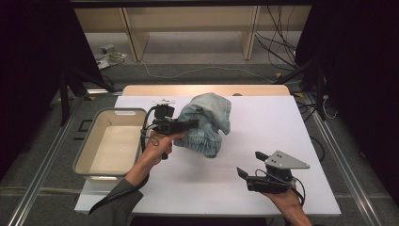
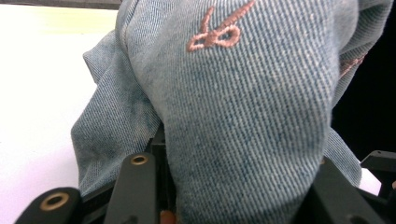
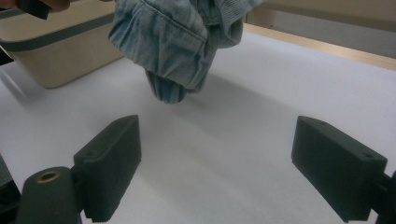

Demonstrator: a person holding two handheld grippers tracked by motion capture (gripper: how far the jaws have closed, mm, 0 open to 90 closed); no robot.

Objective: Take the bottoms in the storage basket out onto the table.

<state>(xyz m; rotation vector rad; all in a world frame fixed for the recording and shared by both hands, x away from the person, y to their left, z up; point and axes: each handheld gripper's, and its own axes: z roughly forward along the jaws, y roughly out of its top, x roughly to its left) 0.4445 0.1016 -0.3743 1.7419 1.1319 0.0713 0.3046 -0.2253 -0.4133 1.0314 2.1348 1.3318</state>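
Note:
A bunched pale-blue denim garment (image 1: 209, 123) hangs over the middle of the white sheet (image 1: 268, 127). My left gripper (image 1: 192, 124) is shut on its left side. In the left gripper view the denim (image 2: 243, 107), with pink stitching, bulges between the jaws of the left gripper (image 2: 233, 193). My right gripper (image 1: 250, 163) is held open near the front right of the table, apart from the cloth. Seen from the right gripper view, the garment (image 3: 173, 42) dangles ahead, its lowest fold close over the sheet, and nothing lies between the jaws of the right gripper (image 3: 224, 161).
A beige bin (image 1: 113, 112) stands at the table's left edge, just left of my left hand; it shows as a bin (image 3: 60, 51) in the right gripper view too. Beyond the table's far wooden edge (image 1: 207, 89) are shelving and floor cables.

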